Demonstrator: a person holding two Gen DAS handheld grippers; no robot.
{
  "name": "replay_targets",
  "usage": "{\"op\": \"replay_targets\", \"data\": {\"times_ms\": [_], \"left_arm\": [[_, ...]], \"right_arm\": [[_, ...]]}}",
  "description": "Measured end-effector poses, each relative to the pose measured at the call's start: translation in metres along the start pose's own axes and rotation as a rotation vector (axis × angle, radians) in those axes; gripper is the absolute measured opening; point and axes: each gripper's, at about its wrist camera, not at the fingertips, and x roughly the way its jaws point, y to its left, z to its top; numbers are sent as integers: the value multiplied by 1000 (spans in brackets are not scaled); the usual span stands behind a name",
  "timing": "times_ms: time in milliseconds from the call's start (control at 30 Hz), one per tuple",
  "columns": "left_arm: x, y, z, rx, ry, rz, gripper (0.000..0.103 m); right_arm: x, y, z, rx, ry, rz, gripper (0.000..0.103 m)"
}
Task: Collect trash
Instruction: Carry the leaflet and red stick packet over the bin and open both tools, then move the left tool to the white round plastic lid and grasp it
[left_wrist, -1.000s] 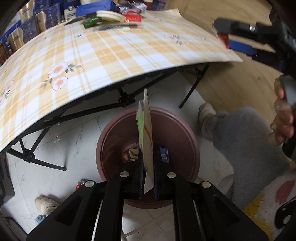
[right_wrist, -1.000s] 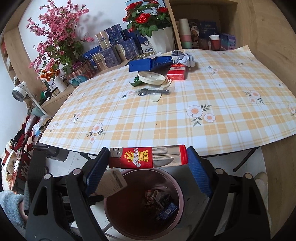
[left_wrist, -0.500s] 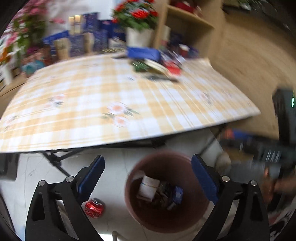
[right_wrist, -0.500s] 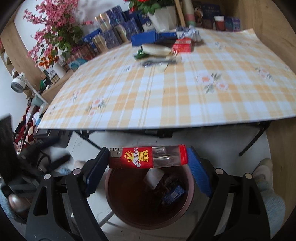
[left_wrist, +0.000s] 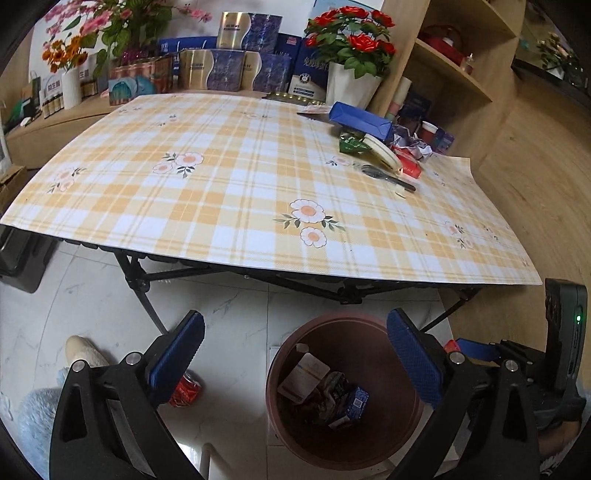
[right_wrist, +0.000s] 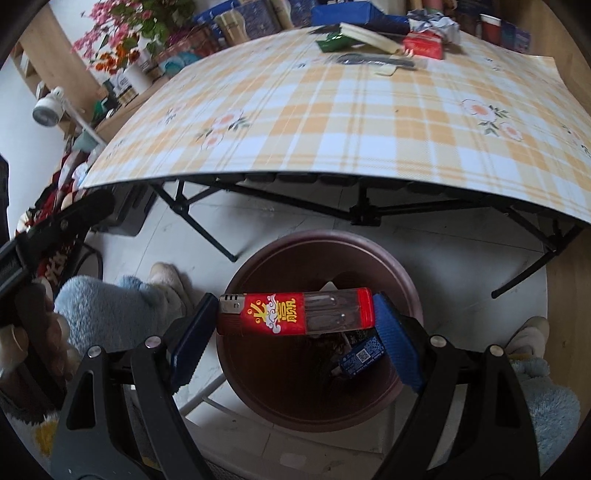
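**Right wrist view: lighter poised over the bin as the left hand lets go**

The right gripper (right_wrist: 295, 325) clamps a red lighter (right_wrist: 295, 312) lengthwise between its blue pads, directly above the mouth of the brown bin (right_wrist: 258, 251) on the floor beside the table (right_wrist: 332, 110). A second ago the left gripper (left_wrist: 295, 354) pinched a flat paper wrapper over that bin; now its jaws are opening to their widest with nothing between them, and a white wrapper (left_wrist: 304, 374) lies inside among other scraps. That piece looks delivered, and the lighter seems next to drop. More litter remains at the table's far corner, including a blue box (left_wrist: 360, 118), and a red can (left_wrist: 185, 388) lies on the floor near the bin.
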Motion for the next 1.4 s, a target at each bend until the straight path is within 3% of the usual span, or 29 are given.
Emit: {"op": "replay_targets", "data": {"times_ms": [300,400,700,1400], "left_arm": [[0,1,-1,5,0,1,97],[0,0,-1,7,1,1,97],[-1,-2,-1,10,4,2,97],[8,-6,-3,32,36,-18,97]], "right_arm": [[3,-2,-1,-1,16,1,84],[2,-2,1,-4,5,-13,94],[0,-14,3,38,-5,-64,96],[2,-19,1,60,-8,-74,96]]}}
